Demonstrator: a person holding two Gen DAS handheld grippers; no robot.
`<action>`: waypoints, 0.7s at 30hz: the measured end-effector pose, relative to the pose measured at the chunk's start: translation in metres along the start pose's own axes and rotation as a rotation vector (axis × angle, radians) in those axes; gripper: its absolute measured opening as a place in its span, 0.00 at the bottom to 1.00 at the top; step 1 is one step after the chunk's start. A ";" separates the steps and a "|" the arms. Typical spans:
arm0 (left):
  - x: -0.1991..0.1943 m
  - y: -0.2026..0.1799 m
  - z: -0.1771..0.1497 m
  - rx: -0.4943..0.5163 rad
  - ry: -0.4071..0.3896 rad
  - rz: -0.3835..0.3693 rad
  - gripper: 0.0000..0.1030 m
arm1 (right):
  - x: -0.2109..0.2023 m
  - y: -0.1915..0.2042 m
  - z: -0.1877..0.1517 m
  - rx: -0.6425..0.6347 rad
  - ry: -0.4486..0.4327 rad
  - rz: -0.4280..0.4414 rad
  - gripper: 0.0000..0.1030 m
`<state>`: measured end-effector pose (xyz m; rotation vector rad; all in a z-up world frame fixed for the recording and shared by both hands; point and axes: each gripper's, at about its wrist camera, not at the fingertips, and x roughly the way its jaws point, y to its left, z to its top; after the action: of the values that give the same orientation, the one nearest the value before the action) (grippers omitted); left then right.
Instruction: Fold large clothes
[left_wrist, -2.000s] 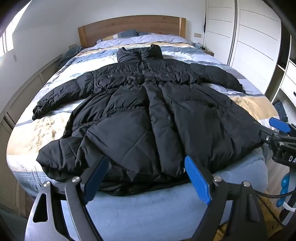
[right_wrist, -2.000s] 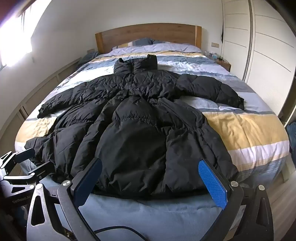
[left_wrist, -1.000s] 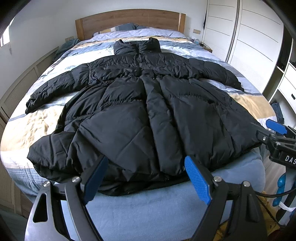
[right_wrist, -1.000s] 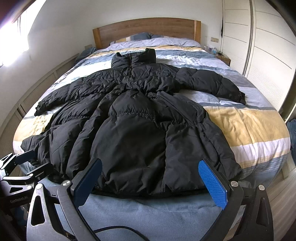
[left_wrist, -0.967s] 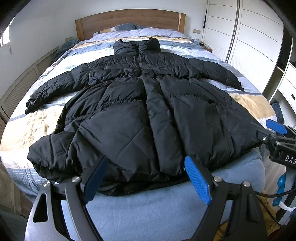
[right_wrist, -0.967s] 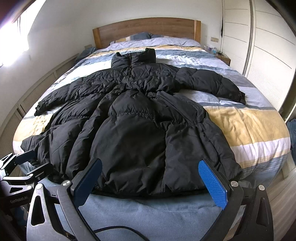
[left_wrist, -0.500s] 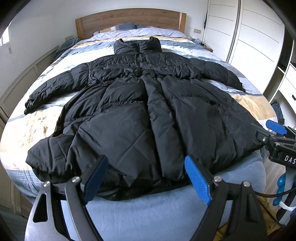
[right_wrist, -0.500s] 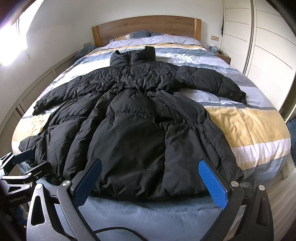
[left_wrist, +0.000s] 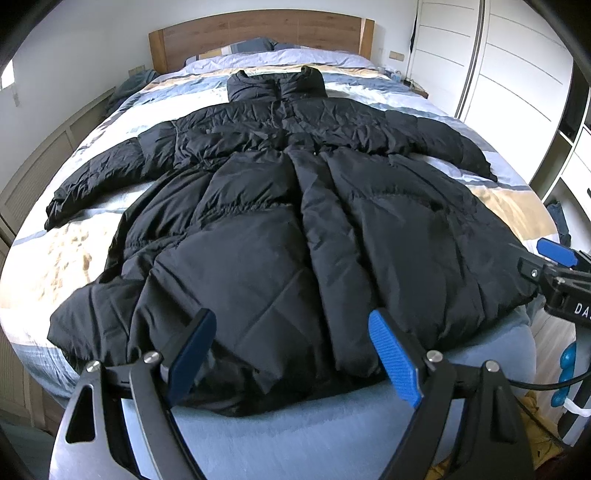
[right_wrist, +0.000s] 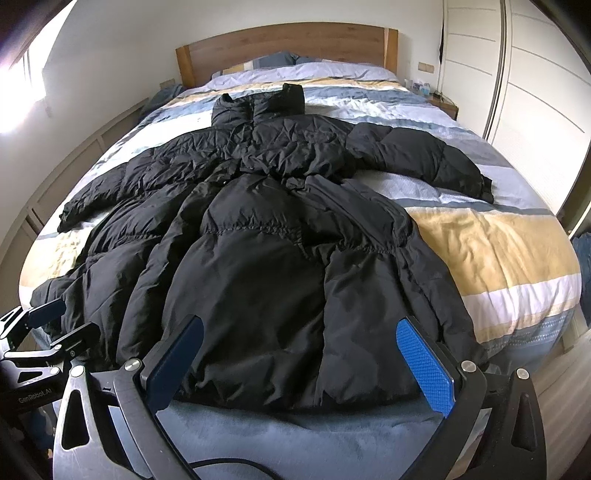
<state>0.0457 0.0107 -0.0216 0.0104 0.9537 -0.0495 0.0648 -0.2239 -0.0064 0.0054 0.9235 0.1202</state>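
Note:
A long black puffer coat (left_wrist: 280, 229) lies spread flat on the bed, front up, collar toward the headboard, both sleeves stretched out sideways; it also shows in the right wrist view (right_wrist: 273, 251). My left gripper (left_wrist: 291, 354) is open and empty, hovering just before the coat's hem, left of its middle. My right gripper (right_wrist: 299, 362) is open and empty, just before the hem's right part. Each gripper shows at the edge of the other's view: the right gripper (left_wrist: 557, 266) and the left gripper (right_wrist: 48, 325).
The bed (right_wrist: 498, 236) has a striped blue, white and yellow cover and a wooden headboard (left_wrist: 258, 33). White wardrobe doors (left_wrist: 517, 74) stand along the right side. Low panelled cabinets (left_wrist: 37, 162) run along the left wall. A nightstand (right_wrist: 443, 103) sits at the far right.
Both grippers have moved closer to the foot of the bed and slightly higher; the coat fills more of each view. The coat has not moved. Both grippers stay open.

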 end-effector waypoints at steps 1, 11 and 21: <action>0.001 0.001 0.003 0.003 -0.002 0.002 0.82 | 0.001 0.000 0.002 0.001 0.000 -0.003 1.00; 0.009 0.018 0.031 0.000 -0.021 0.021 0.82 | 0.008 -0.006 0.036 0.010 -0.015 -0.035 1.00; 0.011 0.101 0.071 -0.156 -0.008 -0.100 0.82 | 0.018 -0.012 0.078 0.013 -0.024 -0.058 1.00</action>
<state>0.1144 0.1090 0.0094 -0.1815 0.9478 -0.0667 0.1393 -0.2302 0.0259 -0.0080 0.8993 0.0608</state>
